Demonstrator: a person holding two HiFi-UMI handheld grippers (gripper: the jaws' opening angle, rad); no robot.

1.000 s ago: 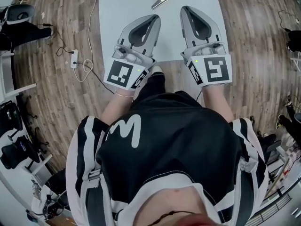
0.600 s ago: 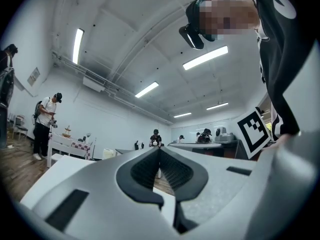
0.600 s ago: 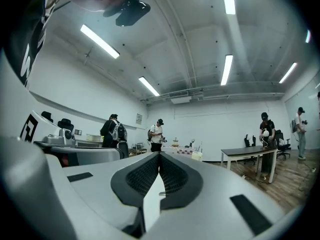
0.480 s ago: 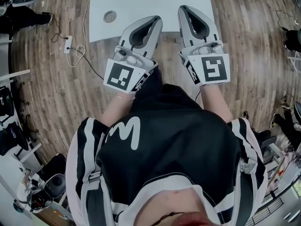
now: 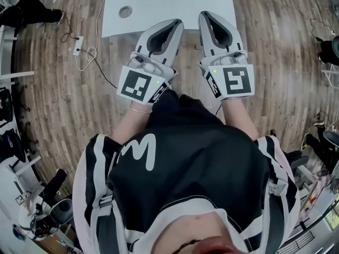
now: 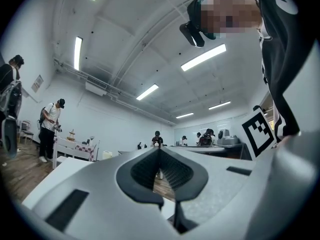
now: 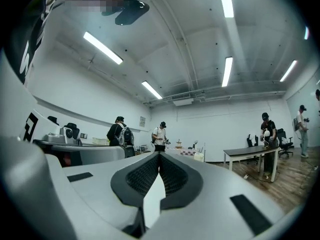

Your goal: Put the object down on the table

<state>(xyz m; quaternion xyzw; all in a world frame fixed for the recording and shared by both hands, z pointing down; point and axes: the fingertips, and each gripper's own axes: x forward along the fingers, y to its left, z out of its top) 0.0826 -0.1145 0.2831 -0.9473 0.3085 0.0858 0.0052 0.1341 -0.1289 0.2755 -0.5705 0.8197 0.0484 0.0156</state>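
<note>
Both grippers are held close in front of the person's chest, pointing away over the wood floor. My left gripper (image 5: 177, 23) is shut, tips touching, with nothing between them; in the left gripper view its jaws (image 6: 160, 149) meet in front of the room. My right gripper (image 5: 203, 15) is also shut and empty, and its jaws (image 7: 160, 154) meet in the right gripper view. The white table (image 5: 169, 4) lies beyond both tips at the top of the head view. No object is held, and none is plainly seen on the table.
The table has a round cable hole (image 5: 125, 11) near its left front corner. A power strip (image 5: 78, 45) with a cable lies on the floor at the left. Several people (image 7: 159, 136) stand by other tables (image 7: 250, 153) in the room.
The table has slid up and away in the head view, and the metal clip on it has left the frame. Both grippers stay shut in front of the body.
</note>
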